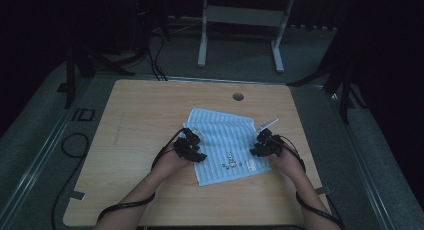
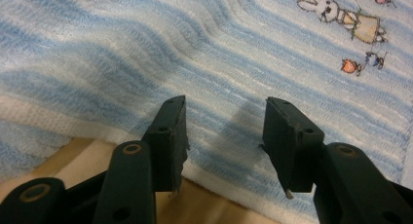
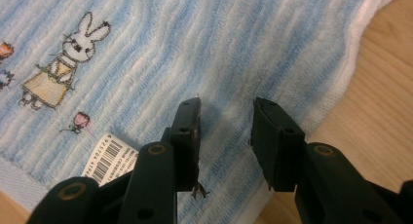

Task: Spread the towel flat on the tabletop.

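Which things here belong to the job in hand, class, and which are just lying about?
In the job:
striped blue towel
left gripper, jaws open over the towel's edge
right gripper, jaws open over the towel

Lying about:
barcode tag on the towel
table with its cable hole
white frame beyond the table

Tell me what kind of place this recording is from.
Probably a lab recording station: a bare wooden table with a cable hole, cables on grey carpet, and dark stand legs around it. A striped towel lies on top.
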The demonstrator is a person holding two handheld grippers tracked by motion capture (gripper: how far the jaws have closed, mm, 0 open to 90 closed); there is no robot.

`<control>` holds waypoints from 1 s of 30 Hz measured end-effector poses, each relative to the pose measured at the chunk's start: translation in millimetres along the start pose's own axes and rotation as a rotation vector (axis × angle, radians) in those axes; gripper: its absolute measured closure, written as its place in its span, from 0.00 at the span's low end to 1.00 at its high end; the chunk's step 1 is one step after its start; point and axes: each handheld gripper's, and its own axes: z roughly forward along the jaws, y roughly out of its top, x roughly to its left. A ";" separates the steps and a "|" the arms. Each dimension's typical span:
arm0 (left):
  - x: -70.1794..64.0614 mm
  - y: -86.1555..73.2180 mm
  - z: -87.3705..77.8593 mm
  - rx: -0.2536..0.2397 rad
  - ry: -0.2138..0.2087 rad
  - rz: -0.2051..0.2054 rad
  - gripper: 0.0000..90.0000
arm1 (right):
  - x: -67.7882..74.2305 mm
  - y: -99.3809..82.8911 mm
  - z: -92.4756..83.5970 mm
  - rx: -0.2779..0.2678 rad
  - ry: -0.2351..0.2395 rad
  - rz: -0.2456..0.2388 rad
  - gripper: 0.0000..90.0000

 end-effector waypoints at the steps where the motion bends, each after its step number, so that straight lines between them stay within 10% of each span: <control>1: 6.6 7.8 4.1 0.001 0.004 -0.003 0.56 | -4.7 3.5 1.5 0.005 -0.007 0.007 0.70; 17: 28.2 36.1 16.5 -0.011 0.009 -0.039 0.52 | -34.3 28.8 12.1 0.033 -0.024 0.076 0.69; 30: -31.8 1.2 -11.2 0.018 -0.054 0.128 0.48 | -6.4 -20.5 -29.9 0.032 -0.007 -0.068 0.64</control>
